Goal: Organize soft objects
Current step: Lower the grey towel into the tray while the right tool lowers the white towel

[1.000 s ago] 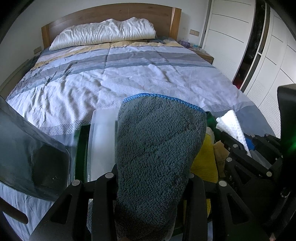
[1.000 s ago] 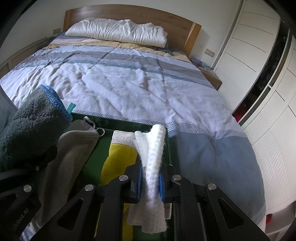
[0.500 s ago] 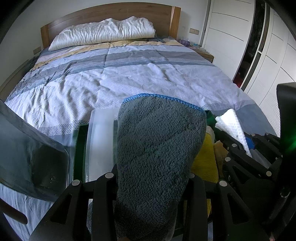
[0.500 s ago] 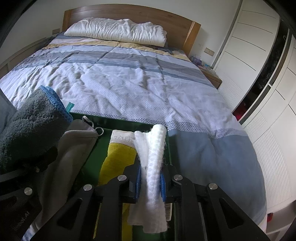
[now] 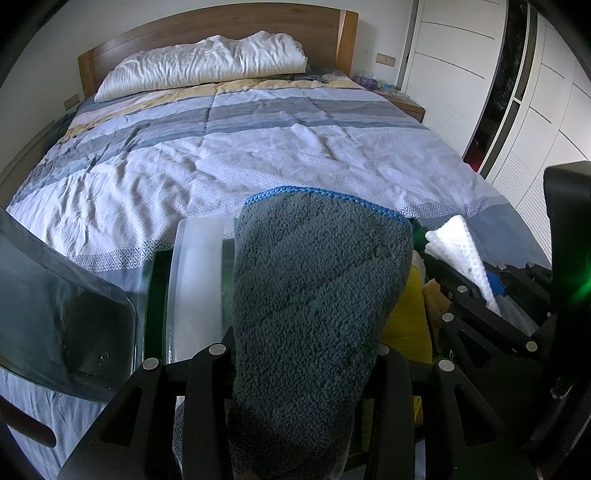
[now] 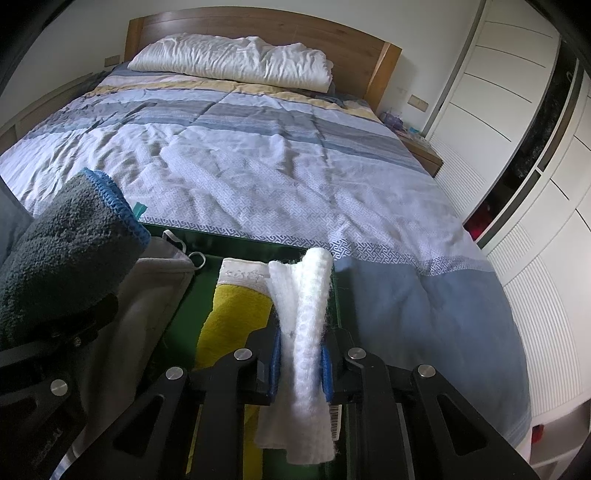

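A: Start with your left wrist view. What is your left claw (image 5: pixel 306 354) doing?

B: It is clenched on a thick grey fleece cloth (image 5: pixel 314 288) with a blue stitched edge, which stands up between the fingers and fills the middle of your view. Beneath it lies a green bin (image 5: pixel 155 295) at the foot of the bed (image 5: pixel 258 155), with a clear plastic piece (image 5: pixel 195 280) along its left side and a yellow towel (image 5: pixel 406 317) at the right. At the far right you can see your other claw with a white cloth (image 5: pixel 454 243).

A: And the room from there?

B: The bed carries a rumpled quilt striped in white, grey, blue and pale yellow. A white pillow (image 5: pixel 207 62) lies against a wooden headboard (image 5: pixel 221 26). White wardrobe doors (image 5: pixel 454 74) run down the right wall, and a low nightstand (image 5: pixel 406 103) sits beside the bed.

A: Now your right wrist view.

B: Your right claw (image 6: pixel 301 358) is pinched tight on a folded white textured cloth (image 6: pixel 310 332), its blue pads (image 6: pixel 276 354) pressing both sides. The cloth stands above the green bin (image 6: pixel 240 243), just beside the yellow towel (image 6: pixel 236 314) inside it. A pale grey garment (image 6: pixel 147 295) drapes over the bin's left part, and the grey fleece cloth (image 6: pixel 66 251) shows at the left edge.

A: The surroundings?

B: The same quilted bed (image 6: pixel 258 166), pillow (image 6: pixel 236 59) and headboard (image 6: pixel 332 33), with the wardrobe doors (image 6: pixel 517 92) at the right.
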`<state>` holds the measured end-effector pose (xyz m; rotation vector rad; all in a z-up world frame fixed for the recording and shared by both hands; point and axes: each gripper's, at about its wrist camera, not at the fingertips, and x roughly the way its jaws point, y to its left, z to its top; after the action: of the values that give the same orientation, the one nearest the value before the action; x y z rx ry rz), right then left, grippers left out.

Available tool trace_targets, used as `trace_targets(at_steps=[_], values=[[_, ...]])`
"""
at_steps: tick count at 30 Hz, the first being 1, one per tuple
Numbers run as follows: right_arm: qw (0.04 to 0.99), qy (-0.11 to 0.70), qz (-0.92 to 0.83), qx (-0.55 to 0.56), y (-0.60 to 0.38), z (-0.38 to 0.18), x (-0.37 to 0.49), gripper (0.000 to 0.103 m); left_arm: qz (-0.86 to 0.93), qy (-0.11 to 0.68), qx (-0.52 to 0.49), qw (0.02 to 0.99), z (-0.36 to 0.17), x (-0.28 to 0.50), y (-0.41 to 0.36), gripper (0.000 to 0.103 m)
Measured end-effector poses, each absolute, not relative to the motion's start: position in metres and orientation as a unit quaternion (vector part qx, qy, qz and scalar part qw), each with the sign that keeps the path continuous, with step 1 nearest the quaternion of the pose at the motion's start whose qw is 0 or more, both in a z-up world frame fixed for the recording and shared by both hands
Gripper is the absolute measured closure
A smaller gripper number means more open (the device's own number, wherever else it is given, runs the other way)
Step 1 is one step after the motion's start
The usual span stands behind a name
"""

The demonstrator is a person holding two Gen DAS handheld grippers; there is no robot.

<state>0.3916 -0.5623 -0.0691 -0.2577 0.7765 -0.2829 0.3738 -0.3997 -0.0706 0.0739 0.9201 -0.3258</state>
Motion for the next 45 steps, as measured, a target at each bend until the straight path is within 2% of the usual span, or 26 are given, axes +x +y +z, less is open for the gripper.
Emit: trace_targets(at_steps=[27, 30, 32, 45], values=[[0.907, 0.378, -0.135, -0.125, -0.5665, -0.0693, 0.3947, 0.082, -0.158, 0.452, 0.038, 0.877, -0.0732, 0.3746, -0.4, 0.061], [0.907, 0.378, -0.135, -0.124, -0.5666, -0.0698, 0.3952, 0.081, -0.16, 0.454, 0.041, 0.876, -0.0733, 0.3751, -0.4012, 0.057], [0.907, 0.379, -0.136, -0.124, -0.5665, -0.0703, 0.3958, 0.074, -0.159, 0.454, 0.042, 0.876, -0.0731, 0.3746, -0.4012, 0.054], [0.908, 0.379, -0.135, -0.119, -0.5718, -0.0701, 0.3957, 0.068, -0.15, 0.456, 0.041, 0.876, -0.0717, 0.3751, -0.3998, 0.045]])
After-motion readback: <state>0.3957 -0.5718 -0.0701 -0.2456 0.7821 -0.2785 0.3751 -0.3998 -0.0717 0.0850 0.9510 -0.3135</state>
